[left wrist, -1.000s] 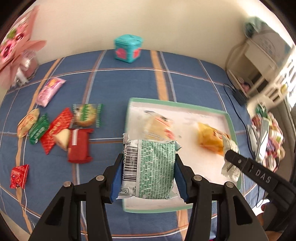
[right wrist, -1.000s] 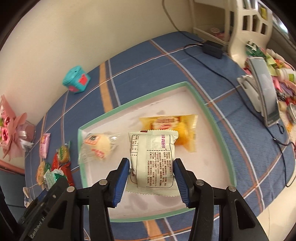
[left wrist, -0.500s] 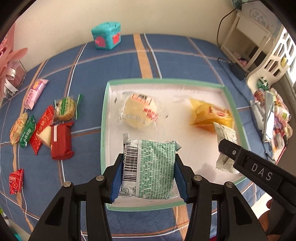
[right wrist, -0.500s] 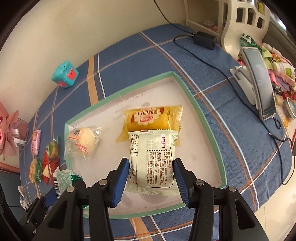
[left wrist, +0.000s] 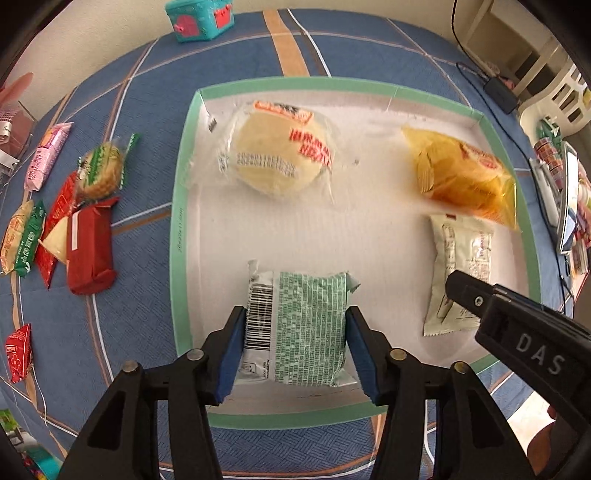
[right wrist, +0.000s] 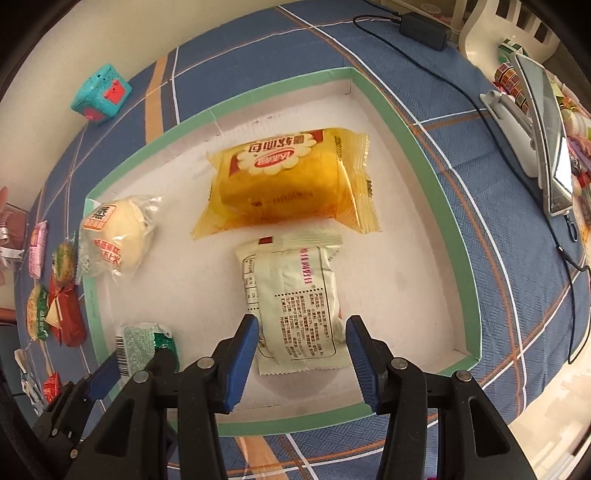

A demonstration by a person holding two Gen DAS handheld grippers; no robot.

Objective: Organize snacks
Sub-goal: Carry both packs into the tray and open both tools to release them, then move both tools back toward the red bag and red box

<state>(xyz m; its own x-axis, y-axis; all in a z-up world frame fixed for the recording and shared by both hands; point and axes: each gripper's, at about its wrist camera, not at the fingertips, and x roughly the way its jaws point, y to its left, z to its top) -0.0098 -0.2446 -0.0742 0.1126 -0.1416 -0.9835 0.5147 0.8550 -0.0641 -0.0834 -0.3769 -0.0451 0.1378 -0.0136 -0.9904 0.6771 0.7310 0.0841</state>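
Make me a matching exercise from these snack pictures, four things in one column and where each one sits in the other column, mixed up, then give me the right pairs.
Things:
1. green-printed packet
2. white packet
3. red packet
4. teal box

Places:
A. on the blue cloth, left of the tray
B. between the left gripper fingers
C. near the wall, beyond the tray
D. in the tray, just below the yellow bag

Pairs: 1-B, 2-D, 3-A, 4-C
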